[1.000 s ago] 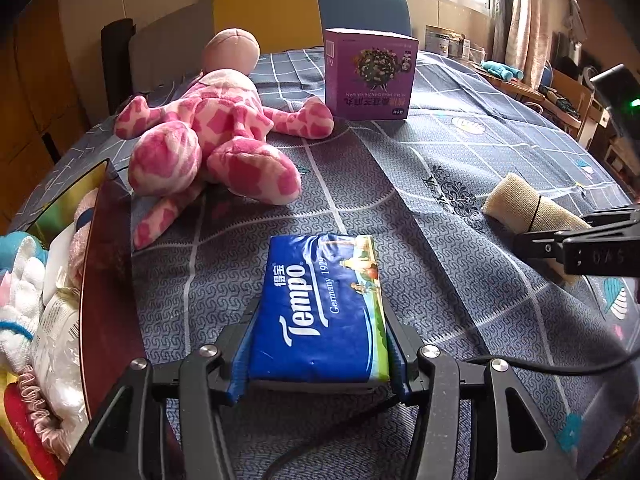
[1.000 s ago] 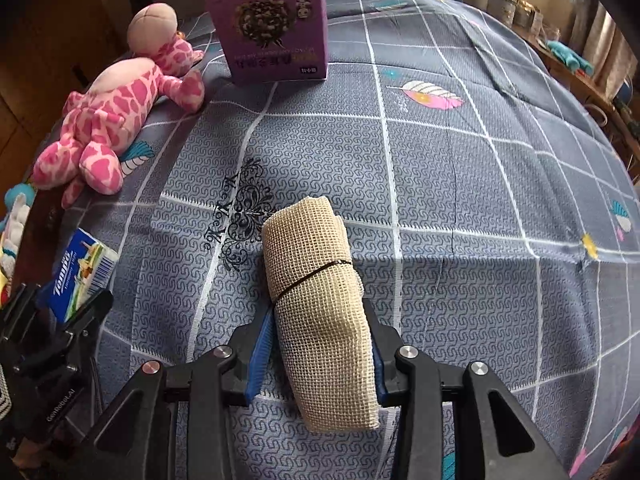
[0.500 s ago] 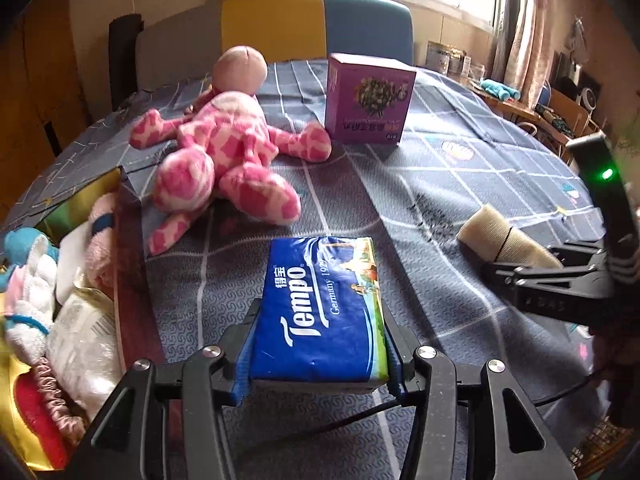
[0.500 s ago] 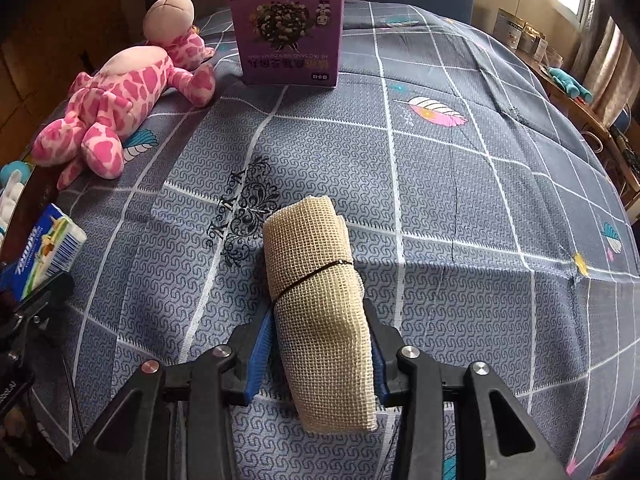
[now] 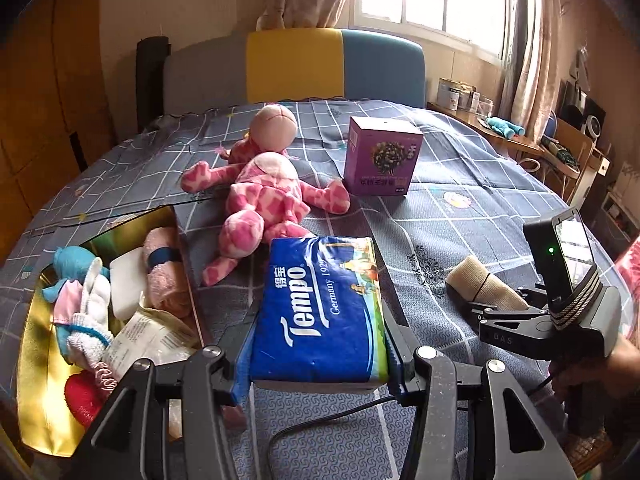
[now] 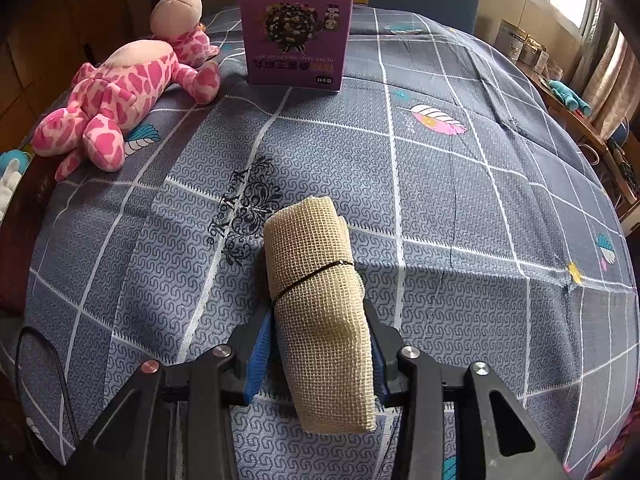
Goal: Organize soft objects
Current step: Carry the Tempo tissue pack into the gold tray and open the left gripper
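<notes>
1. Tempo tissue pack [image 5: 320,308] sits clamped between the jaws of the left gripper [image 5: 320,364], held above the grey checked bedcover [image 5: 460,184], just beside the open gold-lined box [image 5: 40,360] on the left.
2. The rolled beige mesh cloth [image 6: 320,312], tied by a thin black band, is pinched between the jaws of the right gripper [image 6: 320,356]; its free end sticks out forward over the cover.
3. The box already holds a pink towel roll [image 5: 164,268], a white block [image 5: 126,280] and a blue-and-white plush [image 5: 76,292], so free room looks scarce.
4. Risk: the tissue pack is wide and the box crowded, so dropping it in could leave it perched on the contents or tipping over the rim.
5. Risk: the soft mesh roll could sag or slip from its narrow pinch if swung fast.
6. Risk: both grippers heading for the same box could collide, and the trailing cable [image 5: 320,420] could snag.
7. The pink spotted plush [image 5: 264,192] and the purple carton [image 5: 380,156] lie on the cover, well apart from both grippers.
</notes>
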Motion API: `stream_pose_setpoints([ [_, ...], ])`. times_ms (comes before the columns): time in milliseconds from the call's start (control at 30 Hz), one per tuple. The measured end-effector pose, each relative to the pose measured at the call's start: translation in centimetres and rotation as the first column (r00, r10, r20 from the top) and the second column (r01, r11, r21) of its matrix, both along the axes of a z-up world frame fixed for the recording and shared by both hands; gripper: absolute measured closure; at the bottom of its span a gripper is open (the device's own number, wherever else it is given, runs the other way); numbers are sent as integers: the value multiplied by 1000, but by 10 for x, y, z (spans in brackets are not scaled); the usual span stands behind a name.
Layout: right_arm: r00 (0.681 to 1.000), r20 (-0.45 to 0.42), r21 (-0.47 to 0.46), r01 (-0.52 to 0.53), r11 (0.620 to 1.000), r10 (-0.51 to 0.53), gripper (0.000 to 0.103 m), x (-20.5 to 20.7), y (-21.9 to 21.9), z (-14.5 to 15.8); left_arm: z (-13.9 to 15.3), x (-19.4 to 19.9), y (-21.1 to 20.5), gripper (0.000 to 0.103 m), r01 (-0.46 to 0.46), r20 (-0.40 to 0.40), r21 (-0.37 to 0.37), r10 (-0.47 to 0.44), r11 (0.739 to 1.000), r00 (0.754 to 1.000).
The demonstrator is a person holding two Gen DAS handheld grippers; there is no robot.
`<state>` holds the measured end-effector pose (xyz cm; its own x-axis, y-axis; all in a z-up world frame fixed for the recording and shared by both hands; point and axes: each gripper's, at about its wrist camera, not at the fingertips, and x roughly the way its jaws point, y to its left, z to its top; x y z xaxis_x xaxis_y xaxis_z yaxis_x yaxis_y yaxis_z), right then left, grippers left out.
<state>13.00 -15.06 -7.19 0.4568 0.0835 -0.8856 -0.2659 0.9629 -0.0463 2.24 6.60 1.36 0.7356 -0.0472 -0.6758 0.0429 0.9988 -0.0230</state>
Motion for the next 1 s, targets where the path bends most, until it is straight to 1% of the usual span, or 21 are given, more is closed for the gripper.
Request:
stream_pose_setpoints([
  [400, 1000, 17, -19, -6, 1000, 7, 61, -3, 1, 2, 11, -15, 35, 51, -79, 18, -18, 79, 997, 997],
  [533, 1000, 21, -26, -8, 1000, 9, 61, -4, 2, 2, 15, -24, 66, 51, -142, 14, -41, 143, 989, 990],
  [633, 1000, 21, -28, -10, 1000, 11, 61, -4, 1, 3, 16, -35, 99, 51, -221, 7, -63, 222, 973, 975],
  [700, 1000, 23, -32, -13, 999, 13, 61, -4, 2, 3, 17, -45, 125, 51, -284, 3, -71, 285, 956, 959],
  [800, 999, 28, -45, -16, 999, 18, 62, -5, 3, 3, 16, -63, 166, 51, -386, -13, -87, 386, 919, 922],
  [867, 999, 29, -51, -20, 999, 22, 62, -5, 4, 3, 13, -76, 191, 51, -460, -20, -69, 460, 885, 888],
  [1000, 999, 27, -51, -20, 999, 22, 62, -5, 3, 4, -2, -94, 228, 51, -550, -78, -96, 544, 830, 835],
])
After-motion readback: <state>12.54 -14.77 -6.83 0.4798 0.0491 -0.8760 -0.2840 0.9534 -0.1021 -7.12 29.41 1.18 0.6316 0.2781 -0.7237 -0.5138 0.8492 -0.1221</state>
